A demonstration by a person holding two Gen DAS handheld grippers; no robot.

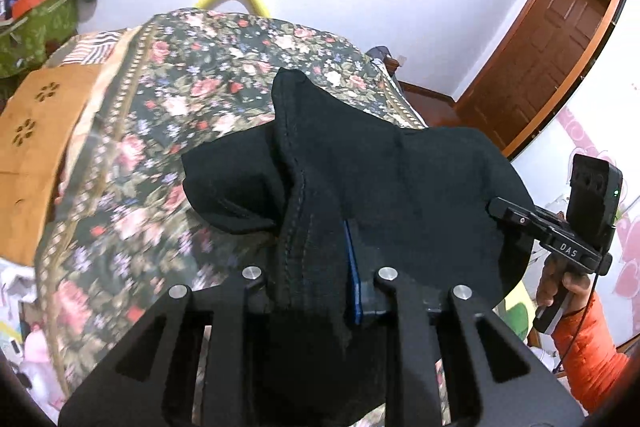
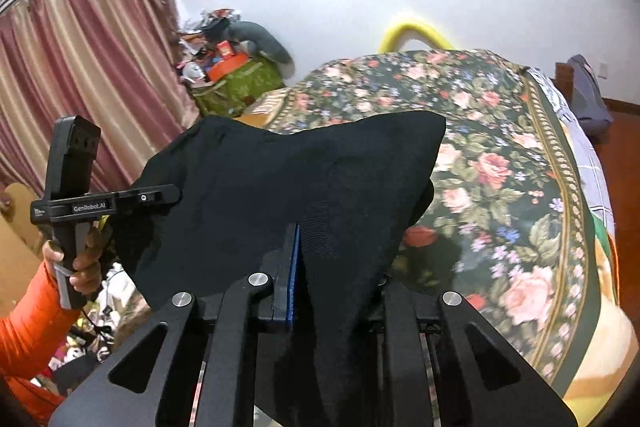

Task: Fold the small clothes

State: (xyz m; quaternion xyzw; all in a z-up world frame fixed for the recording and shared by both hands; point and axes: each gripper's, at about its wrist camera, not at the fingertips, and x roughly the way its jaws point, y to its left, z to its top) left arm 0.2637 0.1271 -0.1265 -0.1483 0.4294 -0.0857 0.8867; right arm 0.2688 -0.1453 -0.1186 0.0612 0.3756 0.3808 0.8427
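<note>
A small black garment (image 1: 380, 179) hangs in the air above the bed, stretched between my two grippers. My left gripper (image 1: 320, 259) is shut on one edge of it, with a stitched seam running up from the jaws. My right gripper (image 2: 316, 267) is shut on the other edge of the black garment (image 2: 280, 179). The cloth covers most of both pairs of fingers; only a blue pad (image 1: 353, 275) shows on the left and a blue pad (image 2: 294, 275) on the right. The right gripper's handle shows in the left wrist view (image 1: 568, 239); the left handle shows in the right wrist view (image 2: 76, 203).
The bed under the garment has a dark floral cover (image 1: 180, 99), also in the right wrist view (image 2: 500, 167). A wooden headboard (image 1: 36, 155) stands at the left. A cluttered green-draped stand (image 2: 236, 83) and curtains (image 2: 80, 67) lie beyond. A brown door (image 1: 560, 39) is far right.
</note>
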